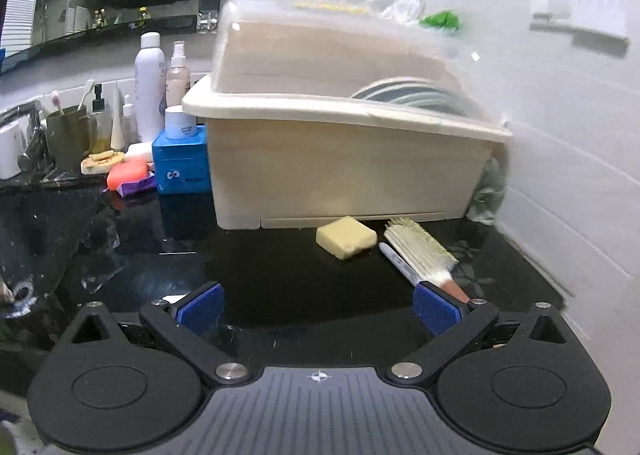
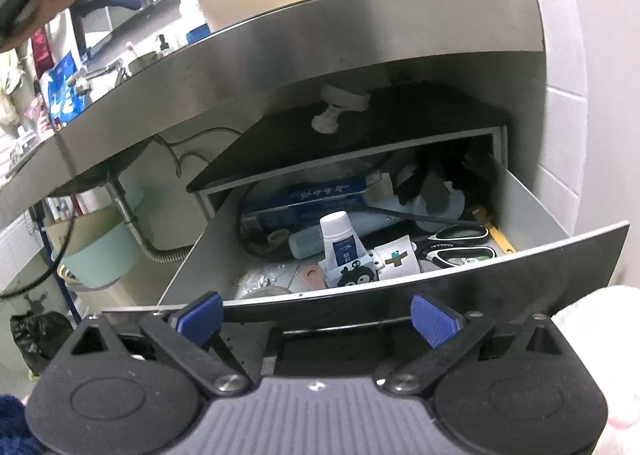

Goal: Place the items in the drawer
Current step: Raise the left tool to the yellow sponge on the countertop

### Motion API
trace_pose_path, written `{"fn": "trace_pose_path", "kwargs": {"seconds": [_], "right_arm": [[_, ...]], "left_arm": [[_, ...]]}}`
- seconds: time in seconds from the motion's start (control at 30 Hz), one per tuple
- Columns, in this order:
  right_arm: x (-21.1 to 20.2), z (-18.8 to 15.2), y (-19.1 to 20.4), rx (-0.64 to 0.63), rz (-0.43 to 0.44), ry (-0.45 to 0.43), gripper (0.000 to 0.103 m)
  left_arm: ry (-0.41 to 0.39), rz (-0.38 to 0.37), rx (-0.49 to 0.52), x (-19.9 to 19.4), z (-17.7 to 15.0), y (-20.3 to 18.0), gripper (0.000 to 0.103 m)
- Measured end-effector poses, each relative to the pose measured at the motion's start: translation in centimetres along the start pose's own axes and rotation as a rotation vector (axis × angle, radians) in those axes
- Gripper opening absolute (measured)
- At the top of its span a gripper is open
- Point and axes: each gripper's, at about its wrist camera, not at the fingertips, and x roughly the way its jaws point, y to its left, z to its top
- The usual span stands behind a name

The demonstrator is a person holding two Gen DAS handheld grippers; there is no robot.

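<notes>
Drawer: the drawer [image 2: 552, 215] is standing pulled out under the table edge [image 2: 360, 35], already crowded with a white tube [image 2: 339, 237], scissors [image 2: 460, 245], a blue box [image 2: 308, 199] and other small clutter.
Items waiting: a yellow sponge [image 1: 346, 236], a white marker [image 1: 400, 261] and a brush [image 1: 420, 249] are lying close together on the black table [image 1: 280, 275], just in front of the cream dish bin [image 1: 340, 159]; none of them is being carried.
Left tongs [image 1: 318, 313]: they are hovering wide apart and empty over the table, facing the three items, with the brush handle running just behind the right pad.
Right tongs [image 2: 318, 317]: they are also gaping wide and empty, sitting low against the drawer front [image 2: 400, 295].
Progress: opening looks done; judging by the untouched items, the picking and placing is all lying ahead.
Hard to make out: the rear of the drawer is sinking into shadow under the cabinet top, so its contents there are not readable.
Cut off: the brush handle is vanishing behind the left pad, and the bin's clear lid is blurring what sits inside beyond some plates [image 1: 412, 93].
Unclear: whether any drawer contents came from the table, I cannot tell.
</notes>
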Motion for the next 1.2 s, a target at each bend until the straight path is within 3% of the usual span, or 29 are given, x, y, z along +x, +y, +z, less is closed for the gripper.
{"fn": "trace_pose_path", "kwargs": {"seconds": [0.17, 0.33, 0.6, 0.8, 0.93, 1.2], "right_arm": [[-0.1, -0.1, -0.7, 0.041, 0.015, -0.008, 0.101], [-0.2, -0.3, -1.5, 0.090, 0.034, -0.014, 0.101], [-0.4, -0.4, -2.5, 0.155, 0.055, -0.024, 0.101], [-0.5, -0.5, -3.0, 0.187, 0.068, -0.029, 0.101], [-0.5, -0.6, -3.2, 0.199, 0.073, -0.031, 0.101], [-0.4, -0.7, -3.9, 0.238, 0.080, -0.027, 0.101]], "left_arm": [[0.077, 0.041, -0.067, 4.3, 2.4, -2.0, 0.101], [0.099, 0.129, -0.049, 8.3, 3.9, -3.7, 0.098], [0.158, 0.166, -0.190, 13.8, 5.1, -3.8, 0.096], [0.155, 0.254, -0.219, 15.9, 4.8, -3.9, 0.091], [0.161, 0.263, -0.260, 16.9, 4.9, -4.0, 0.091], [0.188, 0.272, -0.256, 18.8, 4.9, -4.4, 0.080]]}}
